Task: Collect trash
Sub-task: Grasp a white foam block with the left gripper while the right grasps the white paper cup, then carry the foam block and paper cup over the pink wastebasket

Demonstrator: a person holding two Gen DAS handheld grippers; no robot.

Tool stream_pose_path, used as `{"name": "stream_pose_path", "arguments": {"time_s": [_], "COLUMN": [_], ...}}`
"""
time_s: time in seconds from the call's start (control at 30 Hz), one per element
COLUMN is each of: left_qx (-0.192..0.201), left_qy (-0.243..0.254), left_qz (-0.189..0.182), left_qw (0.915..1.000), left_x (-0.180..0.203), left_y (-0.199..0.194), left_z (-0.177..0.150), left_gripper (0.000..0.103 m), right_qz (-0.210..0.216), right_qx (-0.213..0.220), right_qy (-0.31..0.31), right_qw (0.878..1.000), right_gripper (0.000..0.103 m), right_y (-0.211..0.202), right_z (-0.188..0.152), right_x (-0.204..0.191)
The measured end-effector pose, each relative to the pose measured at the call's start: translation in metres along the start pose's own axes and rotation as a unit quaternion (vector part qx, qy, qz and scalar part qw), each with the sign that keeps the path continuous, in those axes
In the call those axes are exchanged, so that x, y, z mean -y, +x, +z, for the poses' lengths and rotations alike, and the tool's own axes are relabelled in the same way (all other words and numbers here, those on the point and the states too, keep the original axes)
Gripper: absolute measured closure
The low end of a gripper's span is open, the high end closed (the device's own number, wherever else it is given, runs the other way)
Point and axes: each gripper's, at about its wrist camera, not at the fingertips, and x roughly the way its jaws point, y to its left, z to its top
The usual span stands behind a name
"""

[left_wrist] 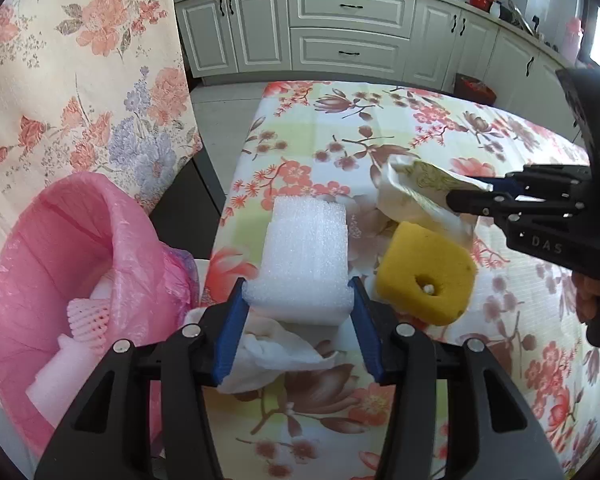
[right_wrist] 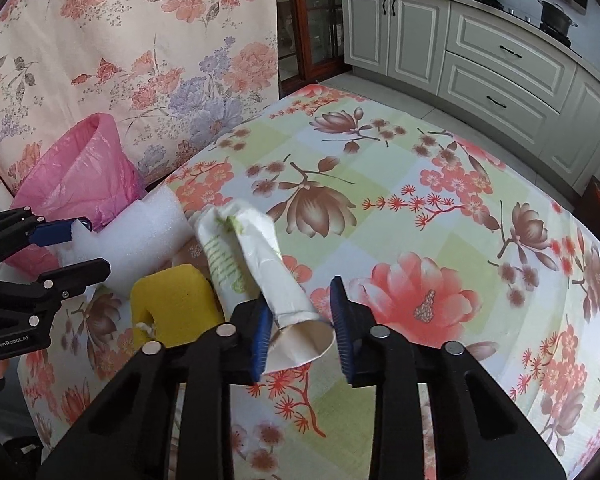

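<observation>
Foam block (left_wrist: 304,256) hides tissue (left_wrist: 276,354) partly; left gripper (left_wrist: 298,304) clamps foam.

Two close wrist views, both sharing yellow sponge (left_wrist: 426,274)

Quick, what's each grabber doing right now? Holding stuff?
Left gripper: shut on the white foam block.
Right gripper: around the crumpled paper cup, jaws touching it; a firm grip cannot be told.

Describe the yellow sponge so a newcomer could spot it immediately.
On the floral tablecloth, near the edge by the pink-lined bin, trash sits in a cluster. The yellow sponge lies between the white foam block and the crushed paper cup; it alone is bright yellow, with a hole through it.
</observation>
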Motion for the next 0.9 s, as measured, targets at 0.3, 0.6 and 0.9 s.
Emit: {"name": "stream_pose_path", "arguments": {"time_s": [0.3,0.6,0.9], "left_qx": [0.026,0.045,0.071], "left_qy": [-0.016,-0.028,-0.045], "left_qz": [-0.025,-0.043,-0.057], "left_qw": [0.9992,0.9977,0.9948], "left_x": [0.002,0.004,-0.005], "left_y": [-0.02,-0.04,-0.072], "left_z": [0.001,-0.005,-0.015], "left_gripper": [0.056,0.056,0.056], "right_qz": [-0.005,-0.01,-0.013], "right_qx": [0.023,0.042,0.063], "right_qy": [0.023,0.031,0.036], "right_qw": [0.999,0.999,0.997], "right_gripper": [0.088,0.089,0.089], "right_y": [-0.019,-0.046,-0.076], "right_z": [-0.006,-0.011,-0.019], "right_x": [0.003,0.001,-0.011]}}
